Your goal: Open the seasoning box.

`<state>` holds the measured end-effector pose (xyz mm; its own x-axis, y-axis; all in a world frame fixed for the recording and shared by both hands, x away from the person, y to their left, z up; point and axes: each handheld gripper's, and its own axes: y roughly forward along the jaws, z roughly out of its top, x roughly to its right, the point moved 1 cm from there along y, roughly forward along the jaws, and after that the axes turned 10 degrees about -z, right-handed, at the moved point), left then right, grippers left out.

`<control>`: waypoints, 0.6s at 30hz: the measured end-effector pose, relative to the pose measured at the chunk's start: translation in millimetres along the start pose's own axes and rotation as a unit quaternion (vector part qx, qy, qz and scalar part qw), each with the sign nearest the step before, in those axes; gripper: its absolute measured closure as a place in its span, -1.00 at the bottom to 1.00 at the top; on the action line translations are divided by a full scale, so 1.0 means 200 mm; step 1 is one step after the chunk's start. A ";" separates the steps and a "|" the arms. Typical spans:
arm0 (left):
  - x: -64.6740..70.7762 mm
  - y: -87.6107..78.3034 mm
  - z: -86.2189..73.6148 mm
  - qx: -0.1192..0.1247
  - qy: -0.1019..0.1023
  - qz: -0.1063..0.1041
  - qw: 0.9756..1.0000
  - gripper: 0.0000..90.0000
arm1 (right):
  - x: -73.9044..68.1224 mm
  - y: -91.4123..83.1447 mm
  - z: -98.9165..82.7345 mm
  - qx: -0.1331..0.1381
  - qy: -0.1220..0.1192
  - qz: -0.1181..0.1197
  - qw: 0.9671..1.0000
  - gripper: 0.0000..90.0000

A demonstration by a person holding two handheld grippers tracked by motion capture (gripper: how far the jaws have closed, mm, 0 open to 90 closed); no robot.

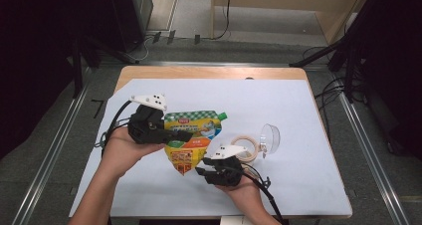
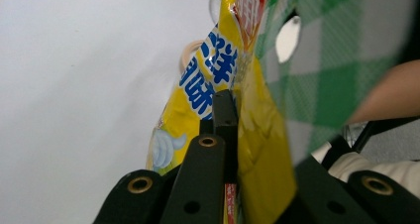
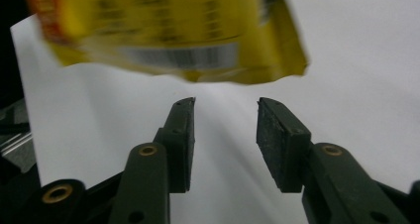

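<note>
the pouch (image 1: 191, 138) hangs left of the tape roll (image 1: 245, 146) and clear lid (image 1: 270, 137).

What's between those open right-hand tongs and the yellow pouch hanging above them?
Nothing: in the right gripper view, only bare white table cover shows between the right tongs and the yellow pouch.

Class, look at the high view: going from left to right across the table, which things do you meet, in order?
Left gripper → yellow pouch → right gripper → tape ring → clear lid.
</note>
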<state>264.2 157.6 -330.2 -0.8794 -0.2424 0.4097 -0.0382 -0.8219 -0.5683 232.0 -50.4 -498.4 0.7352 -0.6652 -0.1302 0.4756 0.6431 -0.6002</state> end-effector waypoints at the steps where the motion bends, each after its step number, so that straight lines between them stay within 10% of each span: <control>1: 0.01 0.00 0.01 -0.003 0.002 -0.002 1.000 1.00 | 0.00 0.00 0.00 0.002 0.002 -0.004 1.000 0.39; 18: 0.06 0.03 0.03 -0.006 -0.013 -0.033 0.999 1.00 | -0.01 -0.01 -0.03 0.054 -0.022 -0.044 0.997 0.57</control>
<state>257.0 146.8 -323.5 -0.8623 -0.2010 0.4649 -0.1014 -0.8308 -0.5472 227.5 -53.1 -501.2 0.7074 -0.7054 -0.0450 0.5871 0.6218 -0.5184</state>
